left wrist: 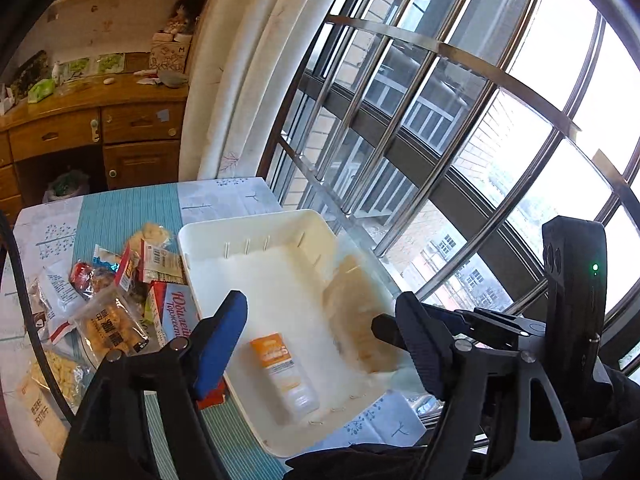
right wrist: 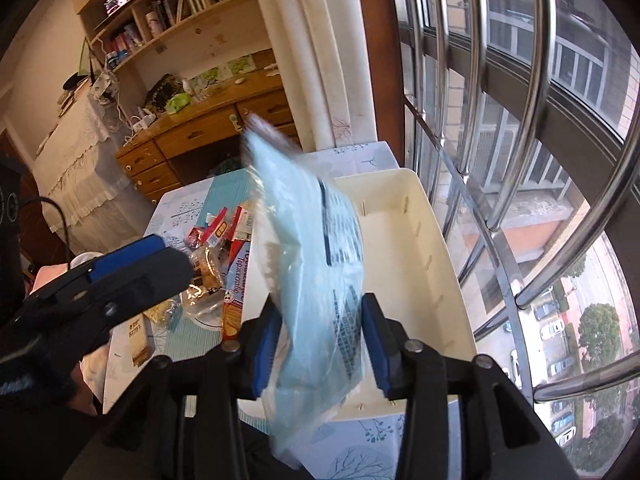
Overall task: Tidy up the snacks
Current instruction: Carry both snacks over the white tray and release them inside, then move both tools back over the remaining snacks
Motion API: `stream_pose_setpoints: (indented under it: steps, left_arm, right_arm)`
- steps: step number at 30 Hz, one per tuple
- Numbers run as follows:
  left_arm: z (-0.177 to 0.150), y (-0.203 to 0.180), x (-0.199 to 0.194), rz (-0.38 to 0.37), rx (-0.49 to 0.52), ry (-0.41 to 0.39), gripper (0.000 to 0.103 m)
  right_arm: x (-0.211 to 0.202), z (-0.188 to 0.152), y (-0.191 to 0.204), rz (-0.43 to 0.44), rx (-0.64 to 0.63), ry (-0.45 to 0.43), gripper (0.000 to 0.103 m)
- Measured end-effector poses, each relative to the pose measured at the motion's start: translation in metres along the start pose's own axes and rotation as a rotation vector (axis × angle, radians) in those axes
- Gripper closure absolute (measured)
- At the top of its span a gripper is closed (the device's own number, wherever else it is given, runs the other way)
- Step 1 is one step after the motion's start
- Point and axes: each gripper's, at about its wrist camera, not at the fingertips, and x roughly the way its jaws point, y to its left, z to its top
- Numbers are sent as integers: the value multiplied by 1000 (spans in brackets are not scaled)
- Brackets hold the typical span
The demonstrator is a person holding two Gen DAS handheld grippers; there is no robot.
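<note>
A white bin point(left wrist: 256, 220) stands on the table by the window. An orange-and-white packet point(left wrist: 282, 372) lies flat in it. A blurred tan bag point(left wrist: 360, 316) is against its right side. My left gripper point(left wrist: 320, 340) is open above the bin, nothing between its blue pads. In the right wrist view a pale blue bag point(right wrist: 316, 280), smeared with motion, hangs loose between the jaws of my right gripper point(right wrist: 322, 344). These stand apart over the bin's near left corner point(right wrist: 400, 396). One left finger point(right wrist: 128, 254) shows at the left.
A pile of snack packets point(left wrist: 116, 304) point(right wrist: 216, 248) lies on the blue-striped cloth left of the bin. Steel window bars point(left wrist: 400, 140) run close along the bin's right side. The other gripper's black body point(left wrist: 572, 280) is at the right. A wooden desk point(right wrist: 208, 132) stands behind.
</note>
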Motion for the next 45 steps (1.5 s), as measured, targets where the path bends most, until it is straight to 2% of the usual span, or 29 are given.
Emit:
stream_pose_setpoints:
  steps: [4,14,22,25,29,34,36,39,45]
  left_arm:
    - [-2,15,-6,58,-43,12,24]
    - [-19,58,-40,199,-171,20,24]
    - [-52,103,-80,343,-320,16,24]
    - [-65,120,-94,393,-378,13,24]
    - [-76,146,-109,457,-447,24,24]
    - [-87,181,-115,512,-519,85,24]
    - [-89,195,-113,528,-539,123,24]
    - [-93,216,-108,545,-565,185,18]
    - [-104,258,-90,562,-605,341,17]
  right_arm:
    - [0,2,2,21,1,-15,54]
    - [12,2,35,125,-28,14,53]
    - [26,-4,76,237,-76,32,53]
    - [33,-6,91,272,-91,46,47]
    - [44,-6,111,301,-107,71,45]
    - [61,-8,134,304,-111,102,35]
    - [68,-8,141,300,-104,113,34]
    - [79,-9,153,284,-102,128,34]
    - [107,-13,179,219,-131,157,31]
